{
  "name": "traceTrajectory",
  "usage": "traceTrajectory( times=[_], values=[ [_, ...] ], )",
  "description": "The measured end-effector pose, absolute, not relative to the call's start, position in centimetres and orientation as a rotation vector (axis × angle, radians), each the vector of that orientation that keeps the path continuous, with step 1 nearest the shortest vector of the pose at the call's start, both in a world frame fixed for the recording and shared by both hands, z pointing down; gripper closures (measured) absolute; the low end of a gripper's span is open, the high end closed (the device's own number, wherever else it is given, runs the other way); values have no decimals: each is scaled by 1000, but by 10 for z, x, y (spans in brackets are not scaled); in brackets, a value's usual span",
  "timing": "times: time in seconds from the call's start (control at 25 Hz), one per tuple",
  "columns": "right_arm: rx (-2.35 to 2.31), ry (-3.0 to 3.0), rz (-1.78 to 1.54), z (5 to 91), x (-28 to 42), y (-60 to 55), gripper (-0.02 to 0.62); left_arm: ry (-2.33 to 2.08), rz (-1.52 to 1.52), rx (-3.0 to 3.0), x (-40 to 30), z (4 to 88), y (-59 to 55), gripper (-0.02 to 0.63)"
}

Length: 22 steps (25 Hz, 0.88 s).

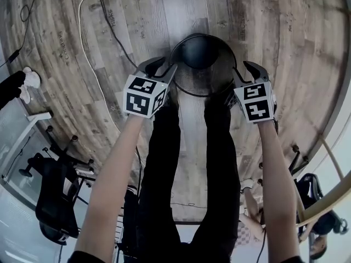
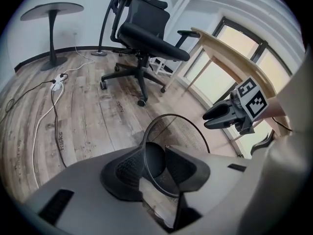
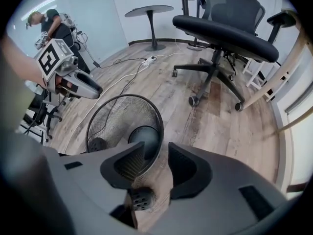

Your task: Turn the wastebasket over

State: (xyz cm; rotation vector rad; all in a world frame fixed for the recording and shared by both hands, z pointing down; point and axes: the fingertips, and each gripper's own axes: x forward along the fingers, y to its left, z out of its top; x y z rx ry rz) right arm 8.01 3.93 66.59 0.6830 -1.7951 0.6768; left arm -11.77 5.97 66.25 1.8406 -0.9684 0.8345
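Head view: mesh wastebasket upright on floor | left gripper and right gripper part-open, gripping nothing, straddling opposite rim sides | close both evenly on rim wire before lifting, then rotate together.

Black office chair, round pedestal table, white cable on wooden floor

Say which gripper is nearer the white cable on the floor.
Left. The left gripper is at the wastebasket rim on the side of the white cable; the right gripper is at the opposite rim, farther off.
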Motion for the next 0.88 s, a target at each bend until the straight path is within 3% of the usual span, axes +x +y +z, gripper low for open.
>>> traceTrajectory(
  times=[0.36,0.64,0.88],
  values=[
    [653,-1784,720,702,78,32,442,-931,882,1803,-111,703,51,460],
    [618,-1784,726,715,75,32,508,-923,924,1803,-113,715,45,534],
    [633,-1788,757,719,80,33,519,-894,927,1804,-110,716,47,555]
  ],
)
